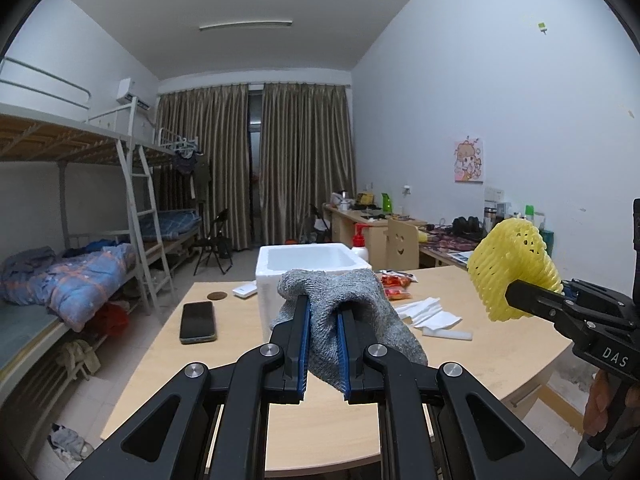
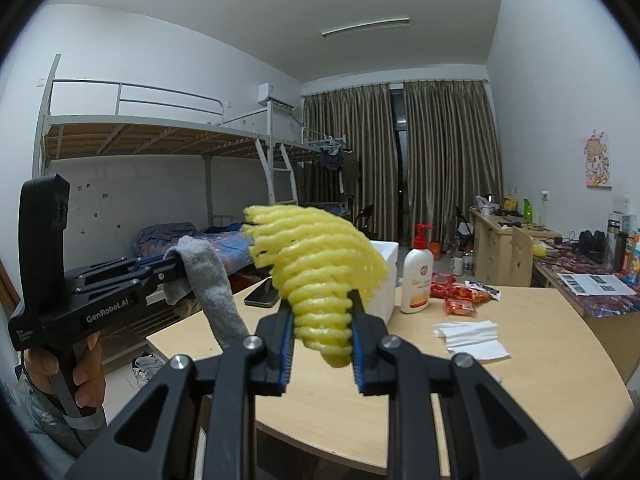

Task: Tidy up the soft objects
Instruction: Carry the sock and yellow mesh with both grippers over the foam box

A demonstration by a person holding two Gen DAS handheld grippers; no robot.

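The left gripper (image 1: 323,306) was clenched on a grey sock (image 1: 352,312), which draped over its blue-padded fingers and hung above the wooden table (image 1: 224,360), just in front of the white foam box (image 1: 308,260). The right gripper (image 2: 322,300) was clamped on a yellow foam net sleeve (image 2: 316,268), held in the air over the same table, to the right of the sock and apart from it. On the tabletop lay a phone (image 1: 198,322), white tissues (image 2: 470,338), red snack packets (image 2: 460,296) and a lotion pump bottle (image 2: 417,276) beside the box.
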